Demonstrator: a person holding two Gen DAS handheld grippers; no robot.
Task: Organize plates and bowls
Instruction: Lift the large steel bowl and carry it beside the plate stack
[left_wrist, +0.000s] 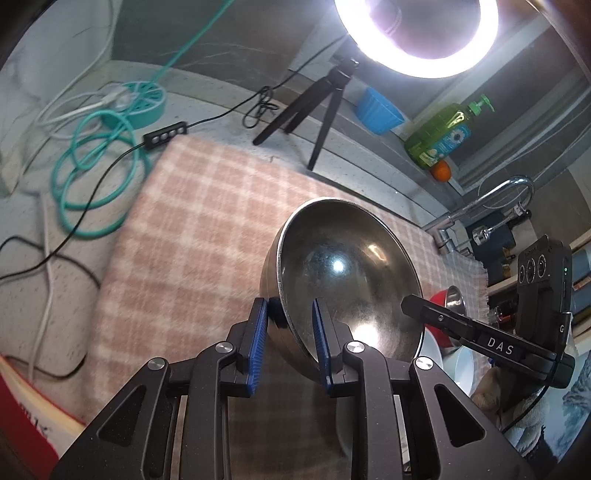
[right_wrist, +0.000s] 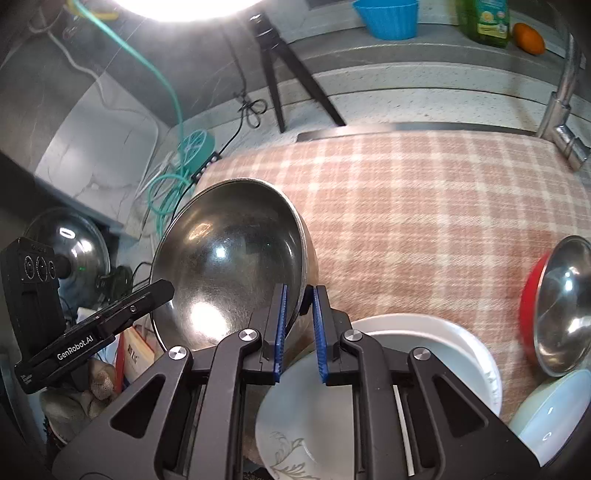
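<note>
nearby, white plates (right_wrist: 424, 354) and a red bowl (right_wrist: 532, 295) crowd the checked cloth (right_wrist: 424, 221).

the bowl (left_wrist: 347, 280) is polished metal, glossy with faint scuffs. the cloth (left_wrist: 192, 229) is soft woven check, matt. the plates (right_wrist: 436, 343) look glazed and smooth. gripper pads (right_wrist: 281, 325) are ribbed plastic.
</note>
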